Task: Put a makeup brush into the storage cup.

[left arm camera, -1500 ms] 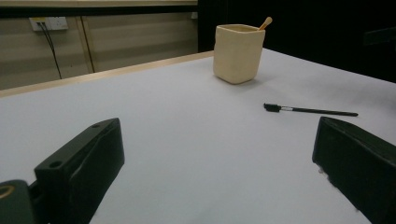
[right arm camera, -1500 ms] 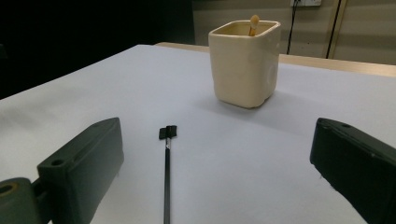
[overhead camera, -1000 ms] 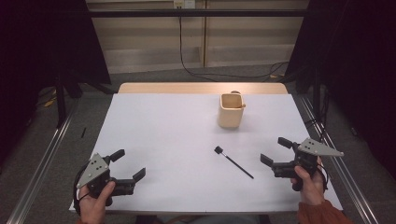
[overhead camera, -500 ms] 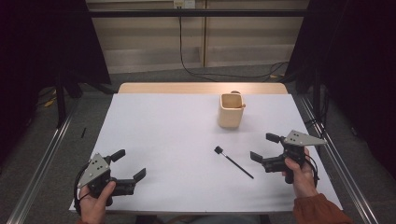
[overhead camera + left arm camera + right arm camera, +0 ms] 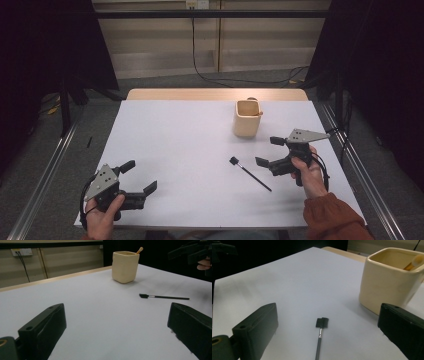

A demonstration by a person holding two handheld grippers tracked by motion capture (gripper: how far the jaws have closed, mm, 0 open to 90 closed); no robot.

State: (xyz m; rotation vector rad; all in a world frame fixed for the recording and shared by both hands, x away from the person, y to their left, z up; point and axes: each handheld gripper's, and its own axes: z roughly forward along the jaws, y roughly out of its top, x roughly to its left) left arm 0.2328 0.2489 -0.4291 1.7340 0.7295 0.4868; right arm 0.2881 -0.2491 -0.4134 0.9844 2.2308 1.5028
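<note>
The right claw (image 5: 266, 151) hangs wide just right of the brush (image 5: 249, 173) lying on the table (image 5: 175, 140); the left claw (image 5: 139, 177) rests wide, well apart.

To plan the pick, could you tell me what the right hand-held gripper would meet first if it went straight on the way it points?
Probably the brush: it lies on the table just ahead, between the open jaws of the right hand-held gripper. The cup stands off to one side, likely clear of that line.
</note>
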